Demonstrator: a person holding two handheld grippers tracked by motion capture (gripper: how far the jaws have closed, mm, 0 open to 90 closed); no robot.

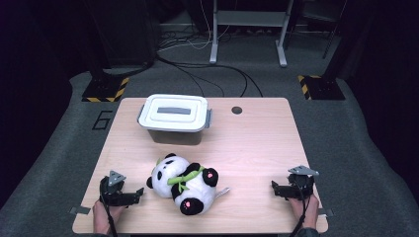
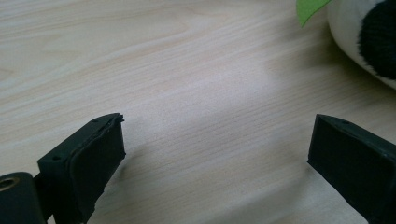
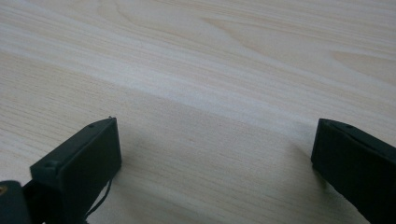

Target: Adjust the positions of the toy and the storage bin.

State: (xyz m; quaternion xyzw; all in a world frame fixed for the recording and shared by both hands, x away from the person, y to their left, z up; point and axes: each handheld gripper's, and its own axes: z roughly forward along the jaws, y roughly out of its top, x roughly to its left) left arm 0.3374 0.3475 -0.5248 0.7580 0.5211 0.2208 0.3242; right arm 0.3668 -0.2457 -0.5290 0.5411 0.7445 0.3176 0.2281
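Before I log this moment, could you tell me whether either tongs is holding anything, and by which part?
Nothing is held. The left tongs and right tongs both rest open on the table, and the plush panda lies untouched between them.

My right gripper [image 3: 212, 144] sits low over the wooden table [image 3: 224, 60], jaws spread wide apart with nothing between them, just bare tabletop. Left jaw rises from the bottom left corner, its flat inner pad facing the gap. Right jaw comes in at the bottom right edge, partly cut off by the frame. Pale wood grain runs across ahead of the jaws. Each jaw throws a soft shadow on the wood beside it.
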